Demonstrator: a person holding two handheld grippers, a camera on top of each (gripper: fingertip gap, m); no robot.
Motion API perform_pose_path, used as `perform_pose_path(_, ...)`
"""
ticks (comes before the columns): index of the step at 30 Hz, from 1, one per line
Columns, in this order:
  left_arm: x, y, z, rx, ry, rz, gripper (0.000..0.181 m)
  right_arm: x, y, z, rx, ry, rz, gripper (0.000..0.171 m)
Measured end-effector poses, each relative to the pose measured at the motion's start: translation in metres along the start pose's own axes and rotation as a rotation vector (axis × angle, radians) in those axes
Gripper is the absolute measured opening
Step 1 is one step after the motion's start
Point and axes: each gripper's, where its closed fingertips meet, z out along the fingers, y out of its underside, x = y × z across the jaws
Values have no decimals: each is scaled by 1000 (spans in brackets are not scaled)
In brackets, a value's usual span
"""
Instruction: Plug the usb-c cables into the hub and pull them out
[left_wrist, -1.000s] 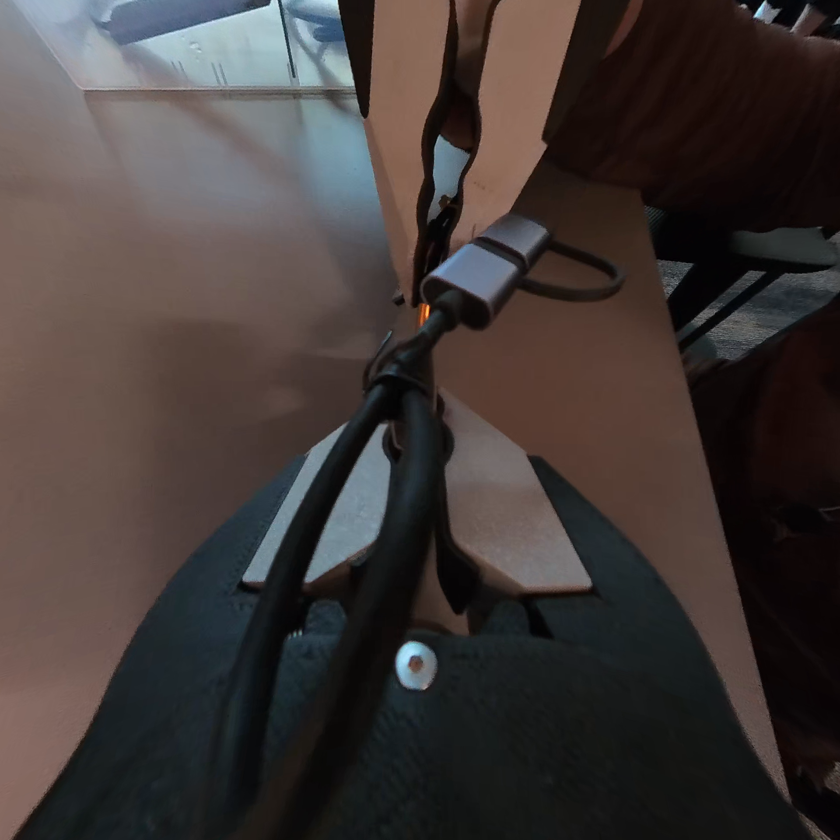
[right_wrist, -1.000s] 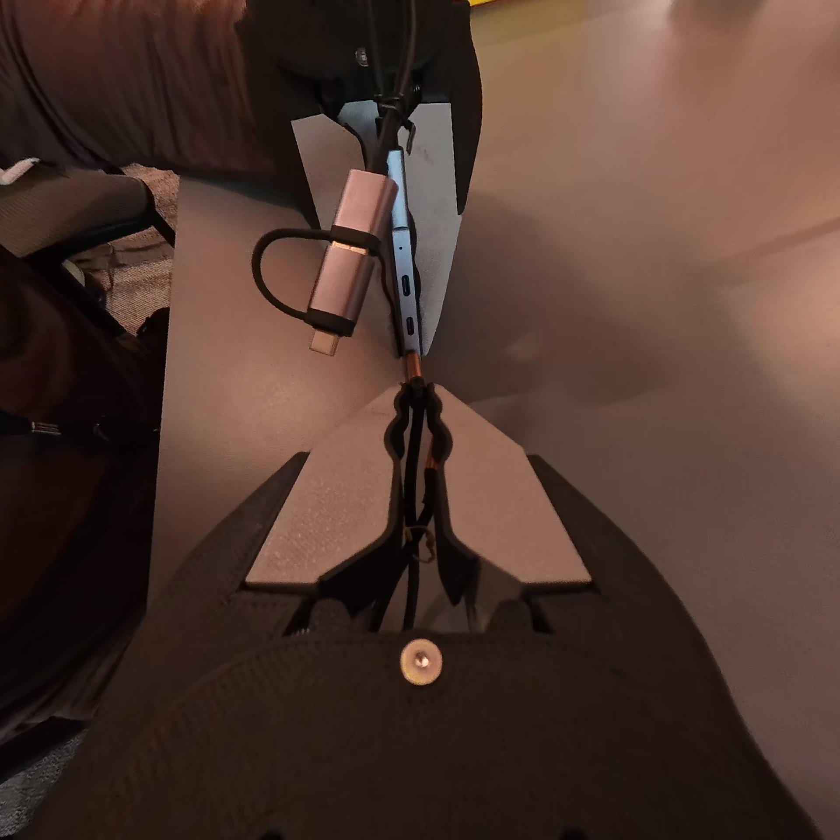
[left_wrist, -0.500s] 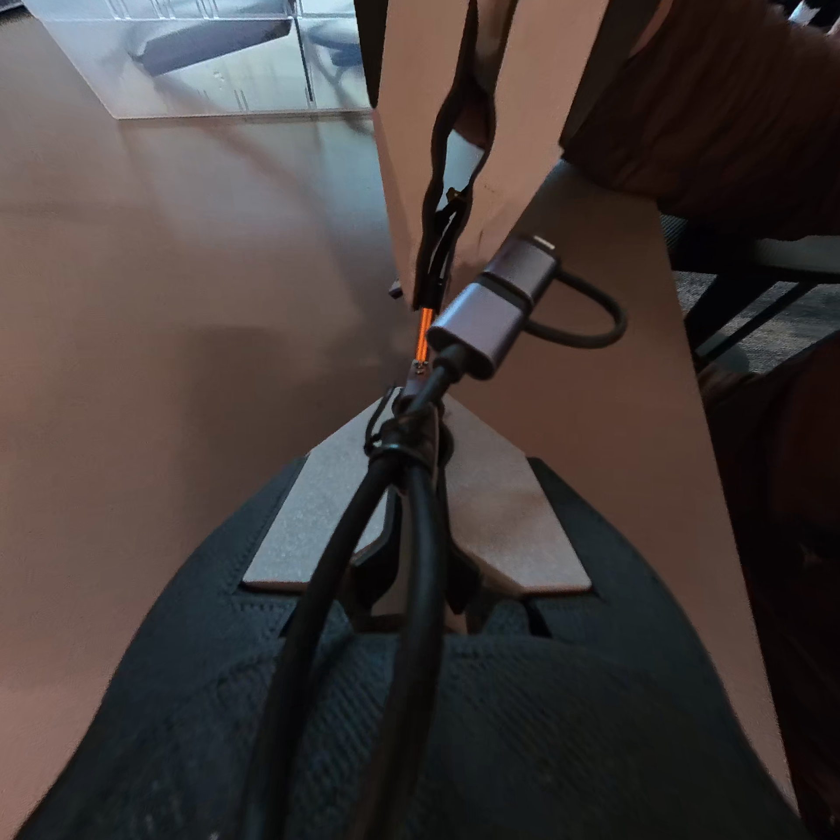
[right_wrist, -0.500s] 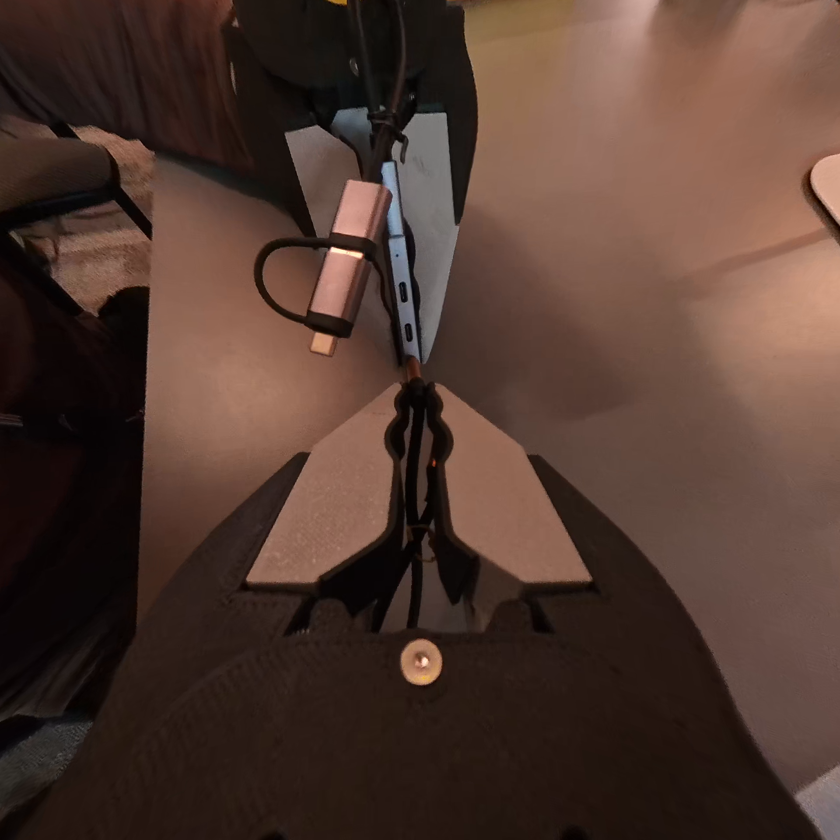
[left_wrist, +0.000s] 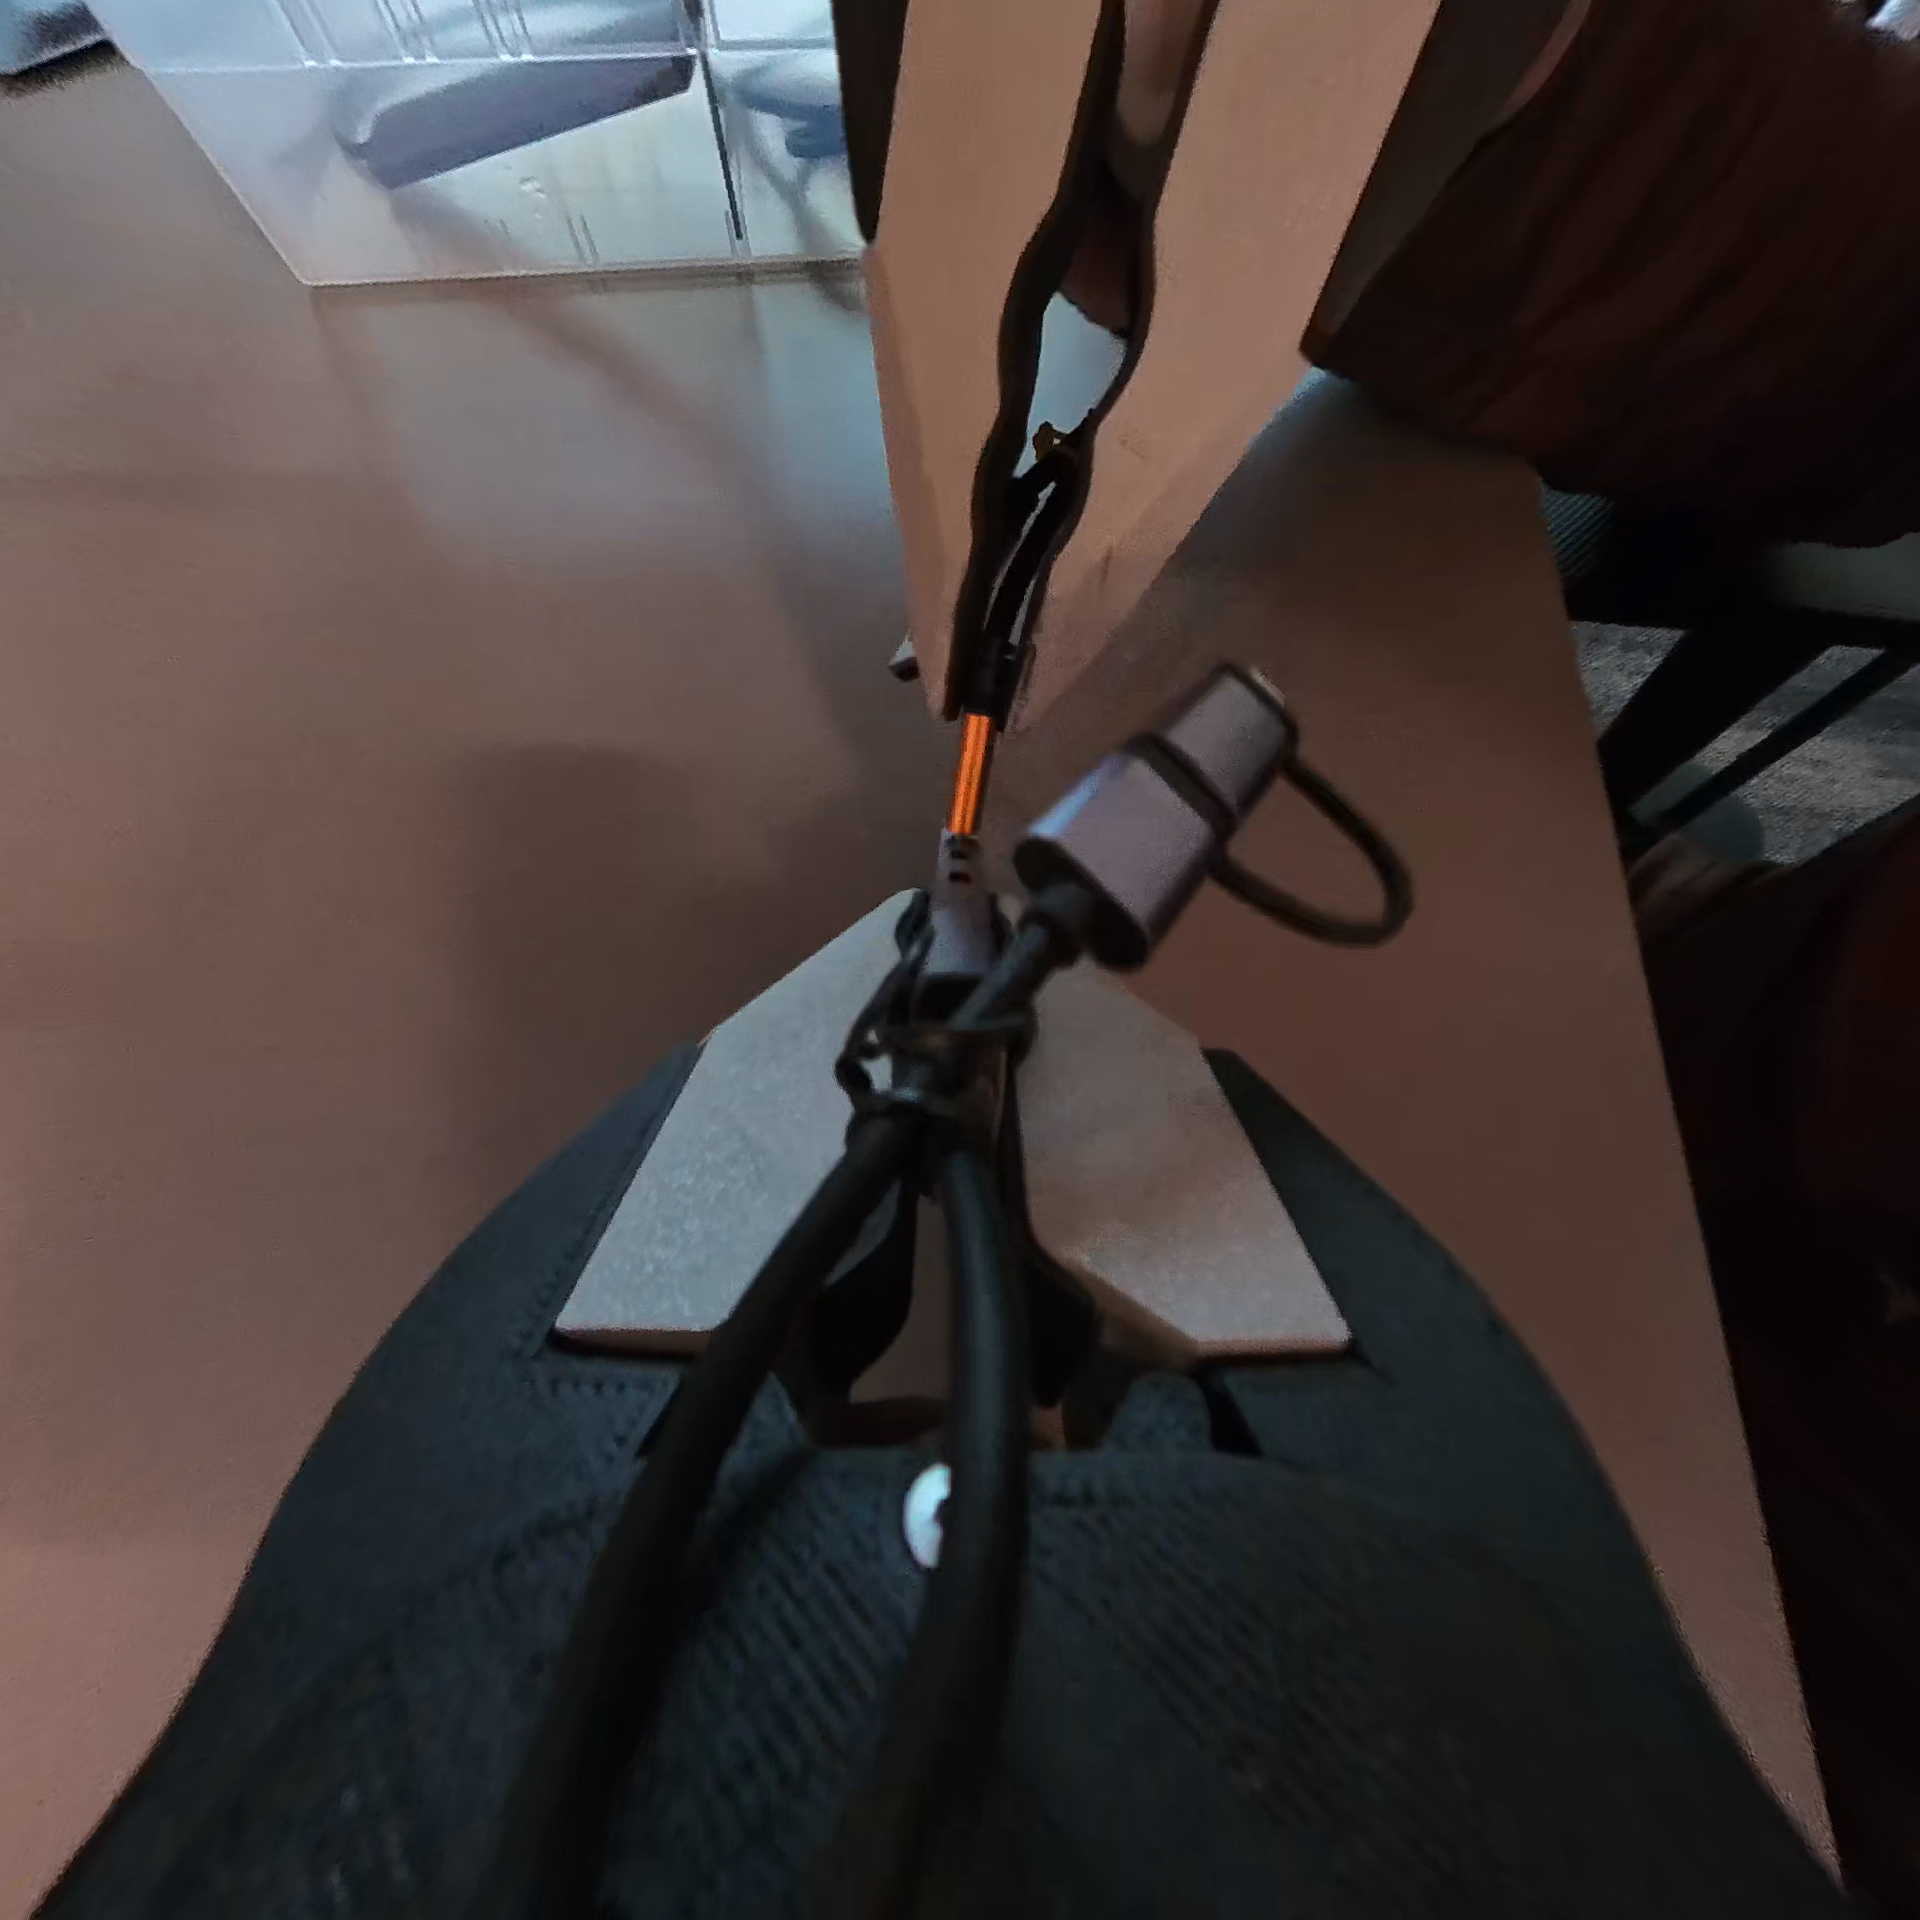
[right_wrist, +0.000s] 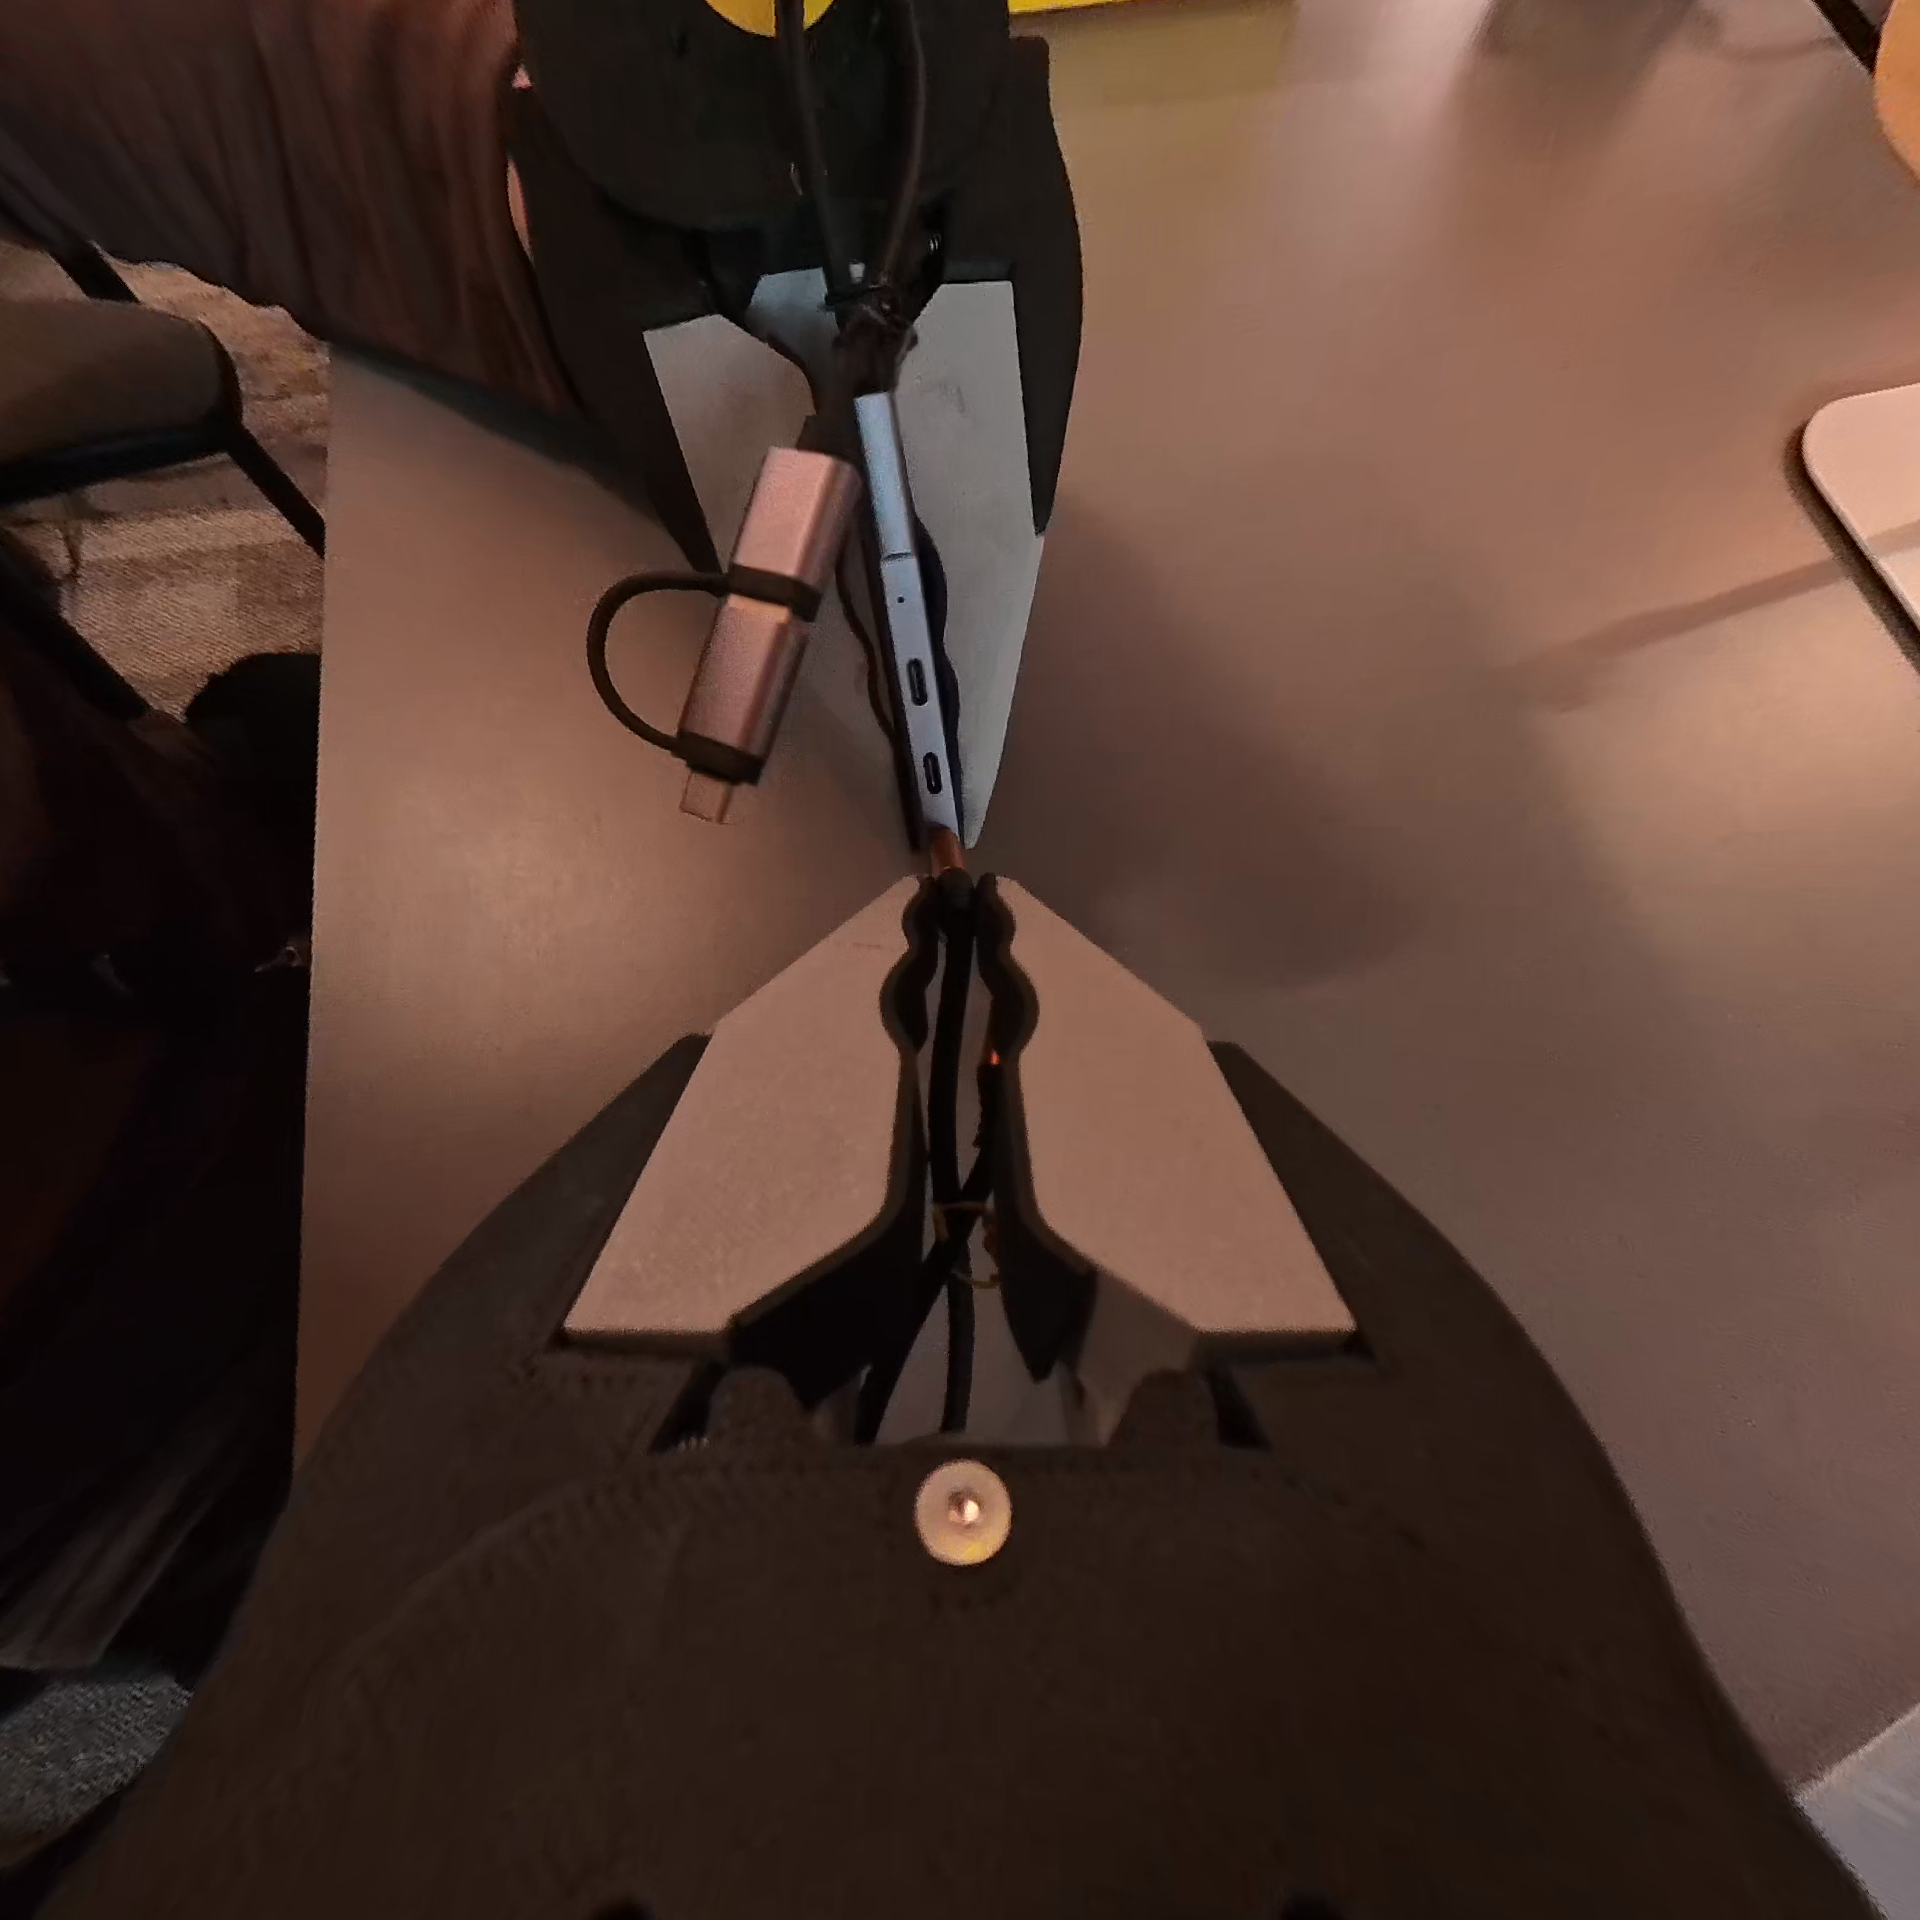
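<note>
Hub (right_wrist: 906, 613) pinched edge-on in my left tongs (right_wrist: 940, 831), above the tabletop (right_wrist: 1351, 727) near its front edge. My right tongs (right_wrist: 958, 888) pressed together on the orange-tipped usb-c cable (left_wrist: 975, 774), just off the hub's end. Grey adapter plug (right_wrist: 758, 613) dangles beside hub.

A smooth brownish table (left_wrist: 416, 727) fills both views. Clear plastic box (left_wrist: 499, 156) stands at its far edge in left wrist view. White flat thing (right_wrist: 1860, 499), cut off by the frame, lies on the table at right in right wrist view. Chair (right_wrist: 114, 395) & grey carpet (right_wrist: 166, 561) beyond the table edge
</note>
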Motion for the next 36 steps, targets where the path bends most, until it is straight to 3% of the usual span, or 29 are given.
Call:
perform_pose_path(25,-6,-2,1,11,-38,-23,5,7,-6,-2,28,6,47,4)
perform_pose_path(28,0,-44,-14,307,123,-217,7,18,-45,-40,244,22,114,4)
perform_pose_path(30,-3,-49,-19,351,161,-279,8,33,-68,-84,391,145,123,31)
perform_pose_path(32,-5,-46,-22,379,201,-347,7,38,-83,-129,530,255,122,33)
perform_pose_path(34,-11,-51,-28,447,272,-470,7,41,-85,-153,586,347,136,34)
perform_pose_path(36,-16,-54,-32,488,292,-518,7,46,-76,-154,523,417,148,39)
